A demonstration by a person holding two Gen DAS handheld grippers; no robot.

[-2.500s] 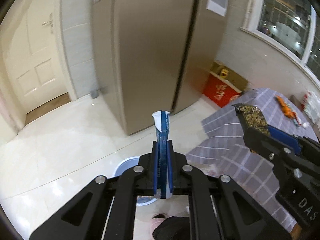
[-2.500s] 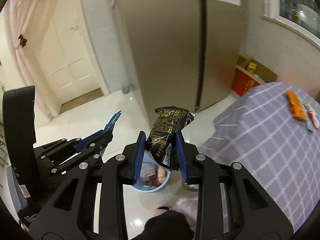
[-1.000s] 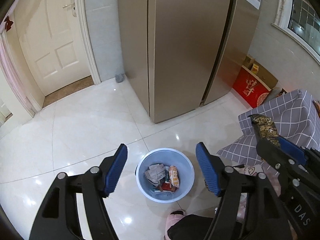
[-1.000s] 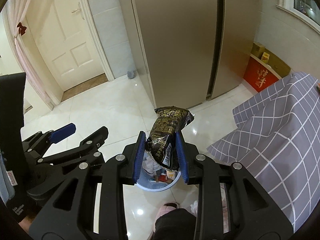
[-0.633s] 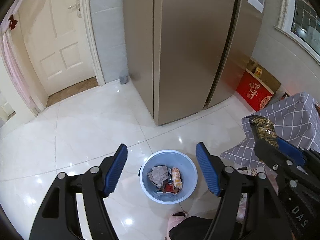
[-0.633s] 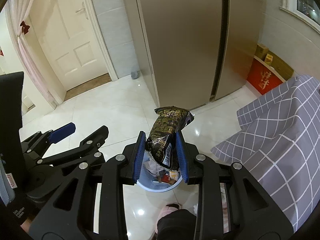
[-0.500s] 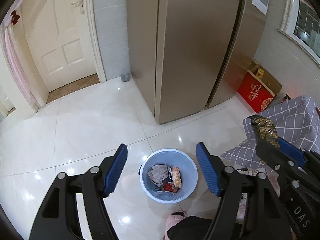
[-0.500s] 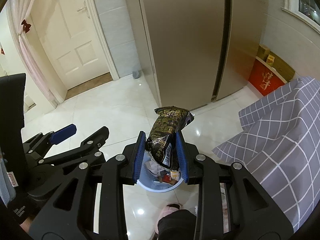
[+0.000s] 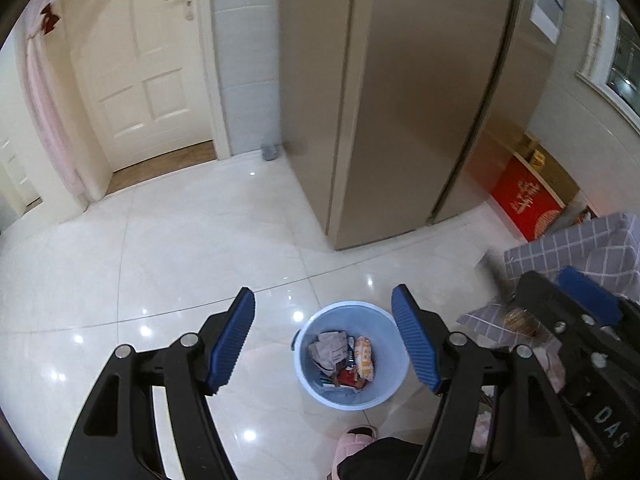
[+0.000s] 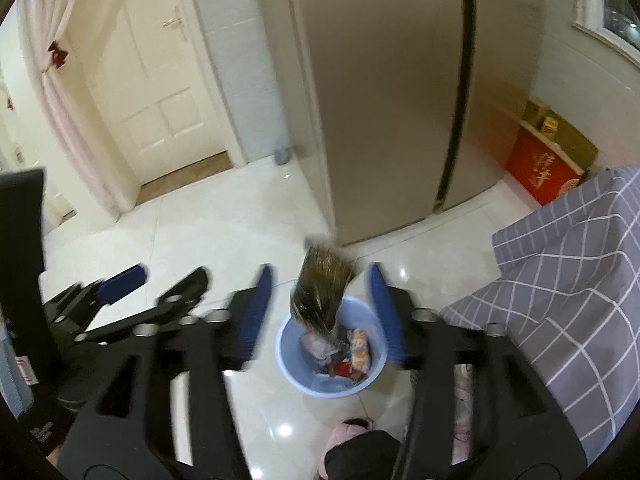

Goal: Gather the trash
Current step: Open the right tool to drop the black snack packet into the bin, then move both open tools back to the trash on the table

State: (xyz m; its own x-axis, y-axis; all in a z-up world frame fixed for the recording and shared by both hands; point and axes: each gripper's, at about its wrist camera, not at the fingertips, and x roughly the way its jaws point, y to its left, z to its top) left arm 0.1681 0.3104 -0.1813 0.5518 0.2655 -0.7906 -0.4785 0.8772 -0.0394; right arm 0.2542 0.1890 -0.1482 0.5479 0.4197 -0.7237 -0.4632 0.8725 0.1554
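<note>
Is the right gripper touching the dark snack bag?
Apart. In the right wrist view the opening right gripper shows floor between each blue pad and the blurred dark snack bag, above the blue bin.

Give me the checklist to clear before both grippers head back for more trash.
1. Left gripper empty, jaws wide: ok.
2. Right gripper opening, pads off the dark snack bag: ok.
3. Snack bag over the blue trash bin: ok.
4. Bag landed inside bin: cannot tell, blurred in mid-air.
5. Bin upright, room left in it: ok.
6. Pink slipper clear of the bin: ok.
</note>
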